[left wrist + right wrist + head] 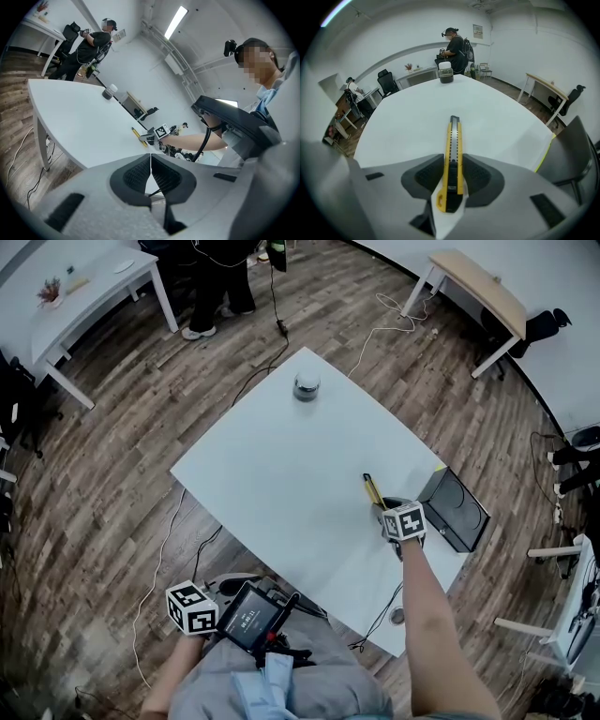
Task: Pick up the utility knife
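Note:
A yellow and black utility knife lies lengthwise between the jaws of my right gripper, its tip pointing away over the white table. The dark pads press its handle from both sides. In the head view the knife sticks out ahead of the right gripper near the table's right edge. My left gripper is shut with nothing in it, off the table by the person's lap; its marker cube shows at lower left.
A small grey jar stands at the table's far end. A black box sits at the right edge, close to the right gripper. A handheld screen rests on the lap. Another person stands beyond the far end.

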Demonstrator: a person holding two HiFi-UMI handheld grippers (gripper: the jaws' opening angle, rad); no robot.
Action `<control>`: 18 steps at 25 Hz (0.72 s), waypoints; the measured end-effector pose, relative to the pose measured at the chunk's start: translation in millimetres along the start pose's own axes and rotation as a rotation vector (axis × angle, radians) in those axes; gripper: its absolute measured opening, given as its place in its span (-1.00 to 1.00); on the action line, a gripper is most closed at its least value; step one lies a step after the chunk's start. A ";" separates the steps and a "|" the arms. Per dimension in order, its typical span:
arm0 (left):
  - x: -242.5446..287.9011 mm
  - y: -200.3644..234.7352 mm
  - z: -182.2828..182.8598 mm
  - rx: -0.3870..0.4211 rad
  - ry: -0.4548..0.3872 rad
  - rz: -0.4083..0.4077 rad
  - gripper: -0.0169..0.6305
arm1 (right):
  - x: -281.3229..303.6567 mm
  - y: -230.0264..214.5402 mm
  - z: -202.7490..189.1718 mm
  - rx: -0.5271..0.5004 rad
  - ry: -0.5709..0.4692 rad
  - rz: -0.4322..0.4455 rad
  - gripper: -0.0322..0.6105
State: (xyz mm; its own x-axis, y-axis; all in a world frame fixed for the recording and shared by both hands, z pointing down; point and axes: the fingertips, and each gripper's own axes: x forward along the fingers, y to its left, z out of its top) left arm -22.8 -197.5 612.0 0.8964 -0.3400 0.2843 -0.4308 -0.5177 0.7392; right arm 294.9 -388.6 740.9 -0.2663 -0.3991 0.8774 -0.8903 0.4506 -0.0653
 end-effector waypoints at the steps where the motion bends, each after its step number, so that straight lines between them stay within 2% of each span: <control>1: 0.0 -0.1 -0.1 -0.001 0.001 -0.003 -0.89 | 0.0 0.0 0.3 0.001 0.000 0.000 -0.53; 11: -3.7 0.7 0.0 0.004 -0.002 -0.010 -0.89 | -1.2 5.0 -0.8 0.023 0.003 -0.050 -0.54; 14: -4.0 -0.2 1.5 0.006 -0.006 -0.013 -0.89 | -0.1 12.4 -0.8 0.042 0.002 -0.029 -0.54; 18: -5.0 -4.7 5.1 0.000 -0.018 -0.019 -0.89 | -2.5 30.0 -0.2 0.140 -0.039 0.035 -0.54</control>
State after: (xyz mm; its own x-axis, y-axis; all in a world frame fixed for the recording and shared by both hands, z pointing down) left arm -25.8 -197.4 604.0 0.9023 -0.3440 0.2597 -0.4140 -0.5241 0.7442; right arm 268.9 -373.9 736.8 -0.3094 -0.4172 0.8545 -0.9225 0.3499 -0.1632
